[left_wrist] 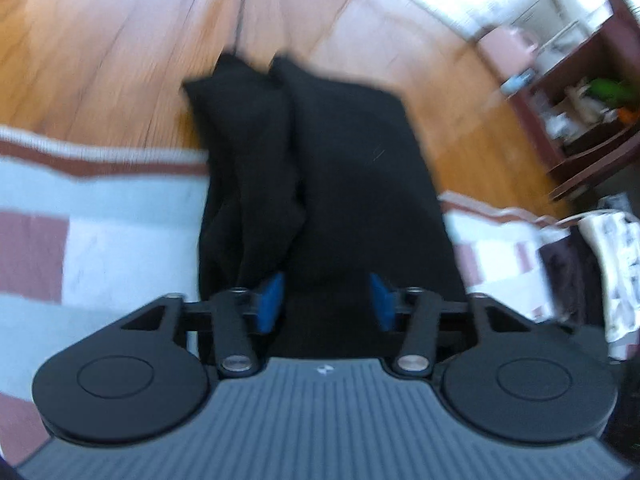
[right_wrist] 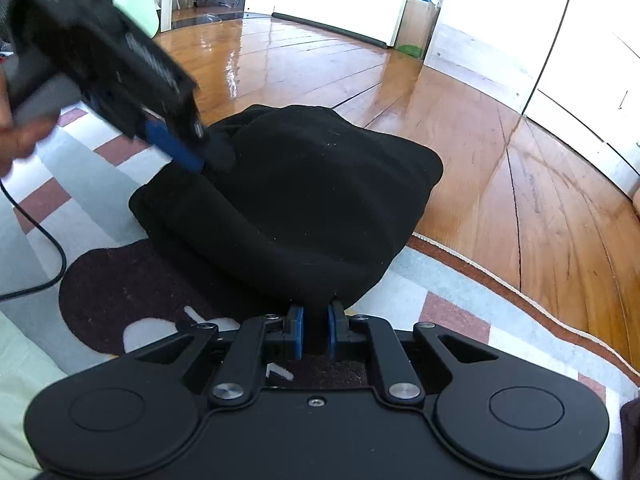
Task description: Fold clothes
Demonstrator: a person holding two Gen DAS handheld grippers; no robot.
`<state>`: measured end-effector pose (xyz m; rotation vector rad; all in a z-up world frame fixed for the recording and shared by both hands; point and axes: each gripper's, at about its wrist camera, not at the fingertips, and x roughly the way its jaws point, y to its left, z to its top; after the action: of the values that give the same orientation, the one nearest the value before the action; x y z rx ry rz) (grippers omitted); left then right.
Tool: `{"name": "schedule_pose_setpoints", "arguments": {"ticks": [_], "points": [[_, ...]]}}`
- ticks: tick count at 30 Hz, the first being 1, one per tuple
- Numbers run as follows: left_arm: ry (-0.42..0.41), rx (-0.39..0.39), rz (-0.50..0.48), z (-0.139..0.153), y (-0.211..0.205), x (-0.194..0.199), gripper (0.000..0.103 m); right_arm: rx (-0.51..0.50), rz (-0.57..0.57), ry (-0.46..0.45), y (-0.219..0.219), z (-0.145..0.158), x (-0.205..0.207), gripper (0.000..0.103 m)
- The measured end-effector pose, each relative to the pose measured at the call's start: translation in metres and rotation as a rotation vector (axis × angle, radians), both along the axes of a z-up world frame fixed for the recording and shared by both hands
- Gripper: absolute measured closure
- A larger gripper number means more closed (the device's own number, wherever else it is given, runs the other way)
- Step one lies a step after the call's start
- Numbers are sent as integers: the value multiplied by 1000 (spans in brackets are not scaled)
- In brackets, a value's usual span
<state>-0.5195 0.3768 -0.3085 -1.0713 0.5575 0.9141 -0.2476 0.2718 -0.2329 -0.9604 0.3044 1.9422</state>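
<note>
Two grippers on one black garment (right_wrist: 296,200), which lies bunched half on the patterned rug (right_wrist: 460,308), half on the wood floor (right_wrist: 520,184). Right gripper (right_wrist: 315,332) is clamped on the near edge. Left gripper (left_wrist: 326,298) has its pads apart with cloth between them. Looks mid-fold; which fold is unclear. Next likely needs both edges held and carried level.

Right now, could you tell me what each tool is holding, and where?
The right tool pinches the near edge of the black fabric garment. The left tool is open over it, gripping nothing.
</note>
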Motion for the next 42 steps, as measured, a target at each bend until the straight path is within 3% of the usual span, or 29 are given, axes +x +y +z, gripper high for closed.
{"name": "schedule_pose_setpoints", "arguments": {"ticks": [5,7,8,10,13,15,17,19,22,23,28,30,31,34,35,38,40,42], "points": [[70,13,-59,-1,-4,13,60,2,2,2,-1,0,2,90],[55,7,-39,5,-7,6,86,6,6,30,-3,4,4,90],[47,5,-28,8,-9,3,91,8,9,45,-4,5,5,90],[44,23,-1,20,-14,-6,92,12,15,80,-6,11,8,90],[92,35,26,28,-18,-8,91,-54,32,224,-1,27,19,90],[131,6,8,21,-18,-2,91,-121,46,222,8,23,21,90],[179,-22,-17,14,-17,8,91,-128,68,120,9,9,15,90],[228,-46,-42,8,-16,18,89,-135,88,54,7,-1,10,90],[308,5,-69,22,-18,23,83,-139,114,10,1,-5,6,89],[300,15,-62,24,-11,24,82,-149,123,-3,1,-5,6,88],[263,65,-29,34,26,29,46,-270,149,23,15,1,22,84],[248,85,-16,39,41,30,46,-276,125,129,25,13,37,50],[240,95,-9,41,48,31,46,-292,88,179,35,16,44,41],[232,126,8,46,70,35,45,-339,-26,328,66,24,64,41],[331,148,5,42,77,45,45,-359,-66,379,77,25,71,41],[488,158,85,21,91,46,42,-440,-194,500,107,15,85,41],[428,131,154,18,93,32,36,-475,-237,512,116,8,89,41],[434,155,175,22,94,25,31,-473,-249,483,118,7,87,41]]}}
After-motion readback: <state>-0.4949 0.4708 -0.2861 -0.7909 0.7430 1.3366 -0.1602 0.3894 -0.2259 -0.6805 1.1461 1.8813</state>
